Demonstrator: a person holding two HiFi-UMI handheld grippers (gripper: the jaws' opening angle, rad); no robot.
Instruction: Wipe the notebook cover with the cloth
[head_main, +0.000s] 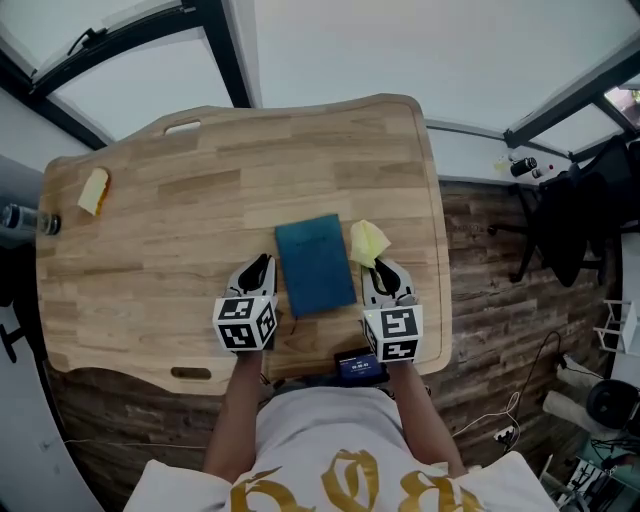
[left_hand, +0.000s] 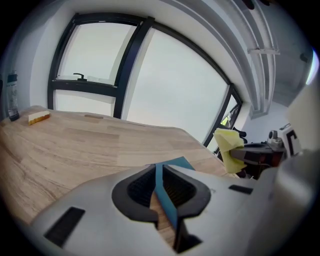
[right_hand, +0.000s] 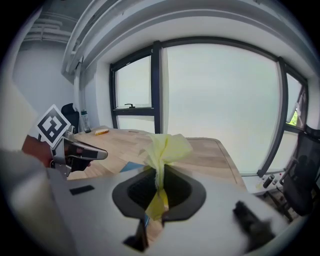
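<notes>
Looking down on a wooden table with a closed blue notebook flat near its lower edge, just below the centre of the head view, cover up. Flanked by both tools: left gripper just beside the notebook's left edge, right gripper just beside its right edge, both pointing toward the top of the frame. Pinching a crumpled yellow cloth in the right one, pads pressed on the fabric, the bunch sticking out past the tips next to the notebook's upper right corner; cannot tell whether touching the cover. Parted by only a thin slit on the left, nothing caught between, a strip of blue cover and wood showing through the gap. Farther off, toward the upper left of the table, a small yellow block, and at the table's left edge a bottle. At the far right, a dark office chair above a wood-pattern floor.
</notes>
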